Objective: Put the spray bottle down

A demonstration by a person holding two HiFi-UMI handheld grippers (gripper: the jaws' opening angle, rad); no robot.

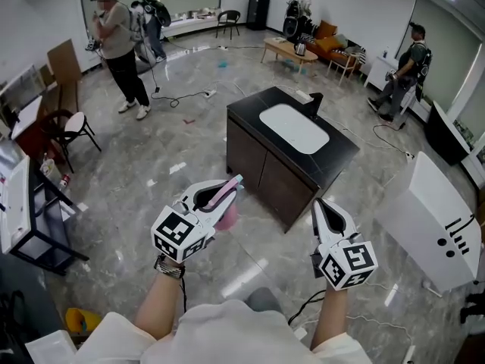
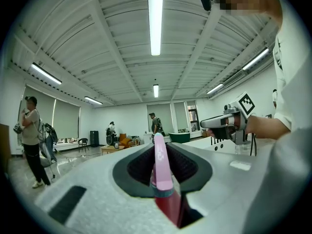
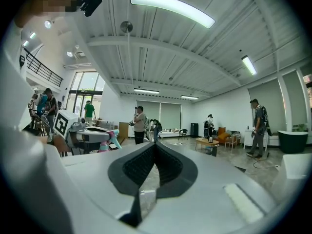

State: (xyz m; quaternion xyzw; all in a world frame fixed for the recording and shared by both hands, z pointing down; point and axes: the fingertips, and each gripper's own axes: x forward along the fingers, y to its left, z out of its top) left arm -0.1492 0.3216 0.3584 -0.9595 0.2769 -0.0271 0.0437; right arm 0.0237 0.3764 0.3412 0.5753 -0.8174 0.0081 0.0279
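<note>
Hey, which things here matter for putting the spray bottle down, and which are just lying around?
For the job:
spray bottle, held in the left gripper
black counter, probably the nearest place to set it

Just about:
right gripper, shut and empty
chair
coffee table
floor cable
white panel
</note>
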